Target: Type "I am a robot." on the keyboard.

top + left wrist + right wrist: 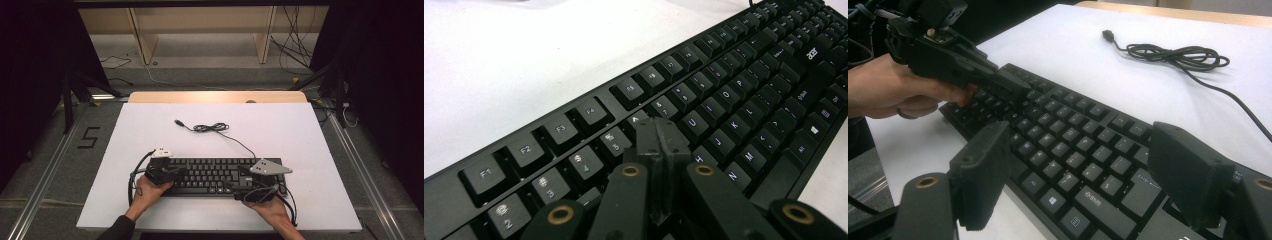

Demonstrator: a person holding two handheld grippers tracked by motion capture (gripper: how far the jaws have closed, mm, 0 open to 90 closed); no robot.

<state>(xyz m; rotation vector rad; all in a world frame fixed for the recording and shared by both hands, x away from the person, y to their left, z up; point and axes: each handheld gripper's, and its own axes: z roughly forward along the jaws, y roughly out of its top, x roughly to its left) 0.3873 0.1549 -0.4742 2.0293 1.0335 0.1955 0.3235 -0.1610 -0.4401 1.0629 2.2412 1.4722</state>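
Observation:
A black keyboard (215, 176) lies flat at the near middle of the white table top (150, 130). My left gripper (181, 172) is shut with nothing between its jaws. Its joined tip (659, 131) points down at the number row, between the 5 and 7 keys. I cannot tell whether it presses a key. In the right gripper view the left gripper (1015, 86) reaches over the keyboard's (1073, 150) far end, held by a hand (893, 92). My right gripper (1080, 145) stands open over the keyboard's near right part, nothing between its pads (983, 170).
The keyboard's black cable (212, 128) runs back from it in a loose coil, ending in a USB plug (178, 122) on the table. The table's wooden far edge (215, 96) borders a floor with more cables. White surface lies bare left of the keyboard.

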